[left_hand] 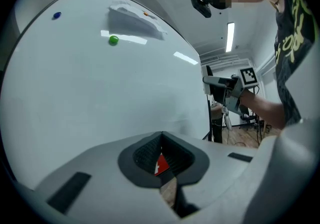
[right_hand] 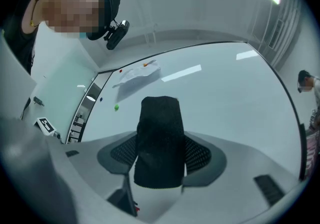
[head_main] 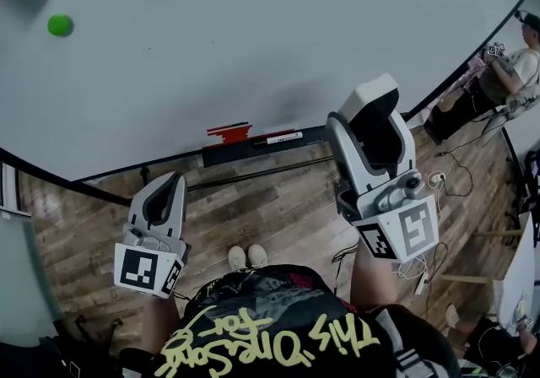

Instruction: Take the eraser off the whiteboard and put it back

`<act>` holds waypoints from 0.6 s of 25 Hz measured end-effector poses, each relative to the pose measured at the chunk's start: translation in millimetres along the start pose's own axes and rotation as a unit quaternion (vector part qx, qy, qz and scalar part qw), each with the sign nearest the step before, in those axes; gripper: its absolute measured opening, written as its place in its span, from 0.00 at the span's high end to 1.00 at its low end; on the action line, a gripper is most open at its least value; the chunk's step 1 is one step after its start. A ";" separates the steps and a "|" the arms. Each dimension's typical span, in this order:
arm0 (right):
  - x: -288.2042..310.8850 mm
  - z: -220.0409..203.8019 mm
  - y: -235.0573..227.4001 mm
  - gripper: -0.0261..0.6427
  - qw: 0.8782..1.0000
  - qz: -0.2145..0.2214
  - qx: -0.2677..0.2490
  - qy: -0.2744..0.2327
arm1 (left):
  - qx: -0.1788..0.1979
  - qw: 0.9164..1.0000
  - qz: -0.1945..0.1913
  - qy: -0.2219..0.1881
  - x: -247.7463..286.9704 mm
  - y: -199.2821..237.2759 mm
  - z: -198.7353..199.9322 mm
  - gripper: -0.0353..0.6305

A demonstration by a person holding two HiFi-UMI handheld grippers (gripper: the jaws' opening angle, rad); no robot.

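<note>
**A:** Eraser (right_hand: 159, 140) is sitting pinched in the right tool (head_main: 375, 148). It is showing as a dark, coarse-textured block, and its long axis is running out along the jaws.

**B:** And it's pointing at the whiteboard (head_main: 253, 39)?

**A:** Pointing straight at it, with the board filling the view ahead. I'm not managing to tell whether the far end is touching the surface.

**B:** So the right hand is doing the carrying.

**A:** It is. The left tool (head_main: 160, 203) is hanging lower and well off to the left, its jaws pressed together on nothing. Only a sliver of red is peeking through behind them.

**B:** Probably the red piece (head_main: 228, 132) lying on the ledge (head_main: 221, 155) beside the marker (head_main: 278, 138).

**A:** Looking likely. To my eye the put-back is hinging on carrying that block forward onto the board, above the ledge. The green magnet (head_main: 59, 25) is sitting far up-left, well apart from all this.
</note>
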State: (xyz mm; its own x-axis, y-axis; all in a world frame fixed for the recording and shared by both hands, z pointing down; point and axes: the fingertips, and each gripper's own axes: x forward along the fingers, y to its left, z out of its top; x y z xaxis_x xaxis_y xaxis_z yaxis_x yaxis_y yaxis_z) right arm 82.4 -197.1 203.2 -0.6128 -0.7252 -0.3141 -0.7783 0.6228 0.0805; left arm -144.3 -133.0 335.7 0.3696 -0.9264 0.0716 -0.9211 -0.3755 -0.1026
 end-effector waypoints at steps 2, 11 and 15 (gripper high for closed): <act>5.5 3.9 1.0 0.58 1.000 0.001 -0.006 -0.002 | -0.002 1.000 0.003 0.000 -2.6 1.7 -0.7 0.94; 32.8 11.7 3.3 0.58 1.000 0.009 -0.015 -0.006 | -0.004 1.000 0.021 0.004 -12.5 9.9 -7.5 0.94; 42.2 13.0 3.1 0.58 1.000 0.008 -0.014 -0.008 | -0.017 0.999 0.036 0.004 -18.9 15.0 -7.7 0.94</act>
State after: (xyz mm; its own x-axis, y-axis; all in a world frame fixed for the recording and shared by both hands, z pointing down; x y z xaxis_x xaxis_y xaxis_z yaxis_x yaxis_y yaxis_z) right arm 55.9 -221.9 178.0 -0.6234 -0.7098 -0.3280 -0.7718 0.6259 0.1126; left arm -166.0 -120.9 340.4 0.3015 -0.9507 0.0725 -0.9491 -0.3065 -0.0730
